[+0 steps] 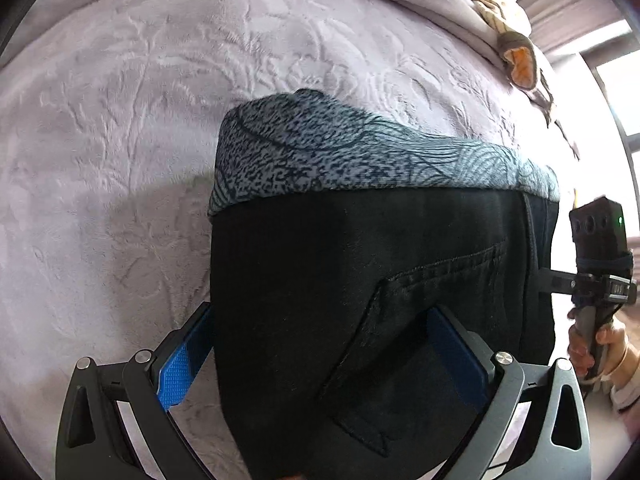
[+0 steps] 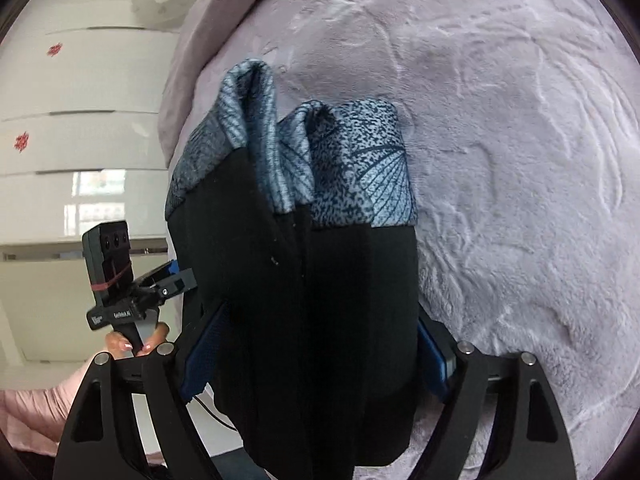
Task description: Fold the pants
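The pants (image 1: 360, 280) hang in the air between both tools, above a pale lilac blanket (image 1: 120, 160) that covers the bed. They are black, with a blue-grey patterned part (image 1: 320, 152) at the far end, which droops toward the blanket; I cannot tell whether that end touches it. A back pocket (image 1: 420, 340) faces the left camera.

The left gripper (image 1: 320, 360) is clenched on the near left edge of the pants: its blue pads (image 1: 176, 376) sit on either side of the black cloth, which fills the gap between them. The right gripper (image 2: 312, 360) is likewise clamped on the near right edge, with cloth bunched between its fingers (image 2: 200, 356). In the right view the fabric hangs in loose doubled layers, the patterned part (image 2: 360, 168) folded into two lobes.

The long axis of the pants runs away from the tools, from the gripped near edge out to the hanging far end, so the next move likely turns on lowering that far end onto the blanket and laying the rest down toward the person. Both hands are equally near, each at its own corner, well apart across the width of the pants.

No containers show; a tan and orange cloth (image 1: 516, 56) lies at the far right of the bed
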